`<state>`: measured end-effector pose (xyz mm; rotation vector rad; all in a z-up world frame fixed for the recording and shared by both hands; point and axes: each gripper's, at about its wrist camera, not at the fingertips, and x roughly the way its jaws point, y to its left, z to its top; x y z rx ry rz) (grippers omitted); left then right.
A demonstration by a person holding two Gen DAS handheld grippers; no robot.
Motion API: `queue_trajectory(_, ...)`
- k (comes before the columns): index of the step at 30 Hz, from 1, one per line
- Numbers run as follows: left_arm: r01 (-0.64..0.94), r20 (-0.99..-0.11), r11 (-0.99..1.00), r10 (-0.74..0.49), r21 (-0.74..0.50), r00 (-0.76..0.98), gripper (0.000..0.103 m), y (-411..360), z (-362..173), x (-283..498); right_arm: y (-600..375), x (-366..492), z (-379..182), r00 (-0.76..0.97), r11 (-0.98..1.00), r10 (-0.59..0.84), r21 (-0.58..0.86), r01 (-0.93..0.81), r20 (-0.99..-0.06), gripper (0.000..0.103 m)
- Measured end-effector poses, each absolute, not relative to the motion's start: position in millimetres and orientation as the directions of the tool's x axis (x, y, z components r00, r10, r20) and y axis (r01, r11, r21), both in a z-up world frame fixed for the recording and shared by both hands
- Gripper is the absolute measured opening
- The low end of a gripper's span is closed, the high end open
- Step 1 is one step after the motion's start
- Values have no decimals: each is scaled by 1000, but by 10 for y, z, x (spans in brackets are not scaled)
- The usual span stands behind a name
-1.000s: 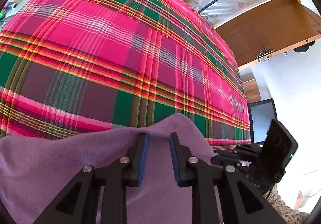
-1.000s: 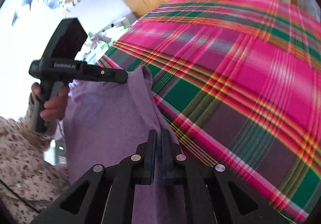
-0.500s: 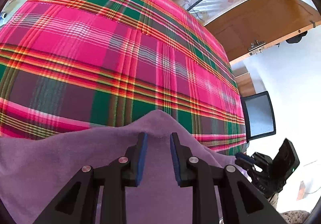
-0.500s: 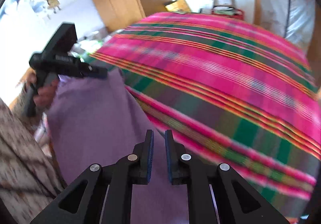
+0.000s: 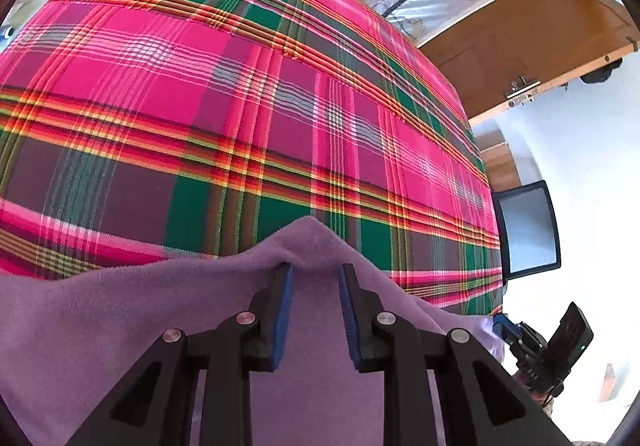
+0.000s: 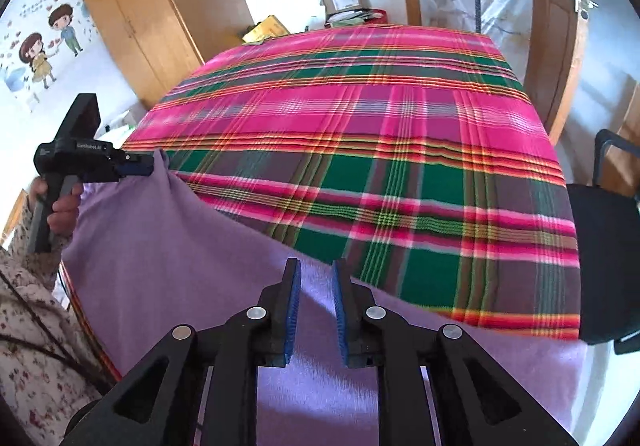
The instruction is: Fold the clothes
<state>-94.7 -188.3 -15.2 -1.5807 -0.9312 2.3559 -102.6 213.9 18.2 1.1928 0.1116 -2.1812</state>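
Note:
A purple fleece cloth (image 6: 168,266) hangs over the near edge of a bed with a pink, green and red plaid cover (image 6: 360,126). My left gripper (image 5: 316,278) is shut on a raised corner of the cloth (image 5: 308,238); in the right wrist view this left gripper (image 6: 140,166) pinches that corner up at the far left. My right gripper (image 6: 316,270) hovers over the cloth's upper edge with its jaws opening; fabric lies beneath the blue pads (image 6: 292,298), which do not press on it. The right gripper (image 5: 500,324) also shows at the lower right of the left wrist view.
A person's hand (image 6: 60,206) and floral sleeve (image 6: 32,346) hold the left tool. A black chair (image 6: 600,246) stands right of the bed, a dark screen (image 5: 528,230) by its corner. Behind are a wooden wardrobe (image 6: 152,6), a cardboard box (image 6: 344,0) and a wooden door (image 5: 540,26).
My right gripper let go of the purple cloth, its jaws parting, and swung right along the cloth's edge, away from the left gripper. The left gripper kept its hold and barely moved.

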Motion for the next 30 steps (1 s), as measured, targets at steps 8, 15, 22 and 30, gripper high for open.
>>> queue_trajectory(8, 226, -791, -799, 428, -557, -436, 24, -1853, -153, -925, 1858, -1148, 102, -300, -694, -536, 211, 688, -789, 33)
queue_trajectory(15, 238, -795, -799, 418, -552, -441, 24, -1837, -154, -912, 1712, -1131, 22, -254, -623, -578, 218, 751, -775, 7)
queue_trajectory(22, 246, -786, -785, 428, -568, -446, 24, -1863, -169, -905, 1965, -1223, 0, -340, -730, -542, 231, 644, -768, 1)
queue_trajectory(30, 252, -787, -786, 421, -564, -451, 24, -1858, -163, -890, 1836, -1236, 56, -274, -655, -616, 288, 698, -739, 21)
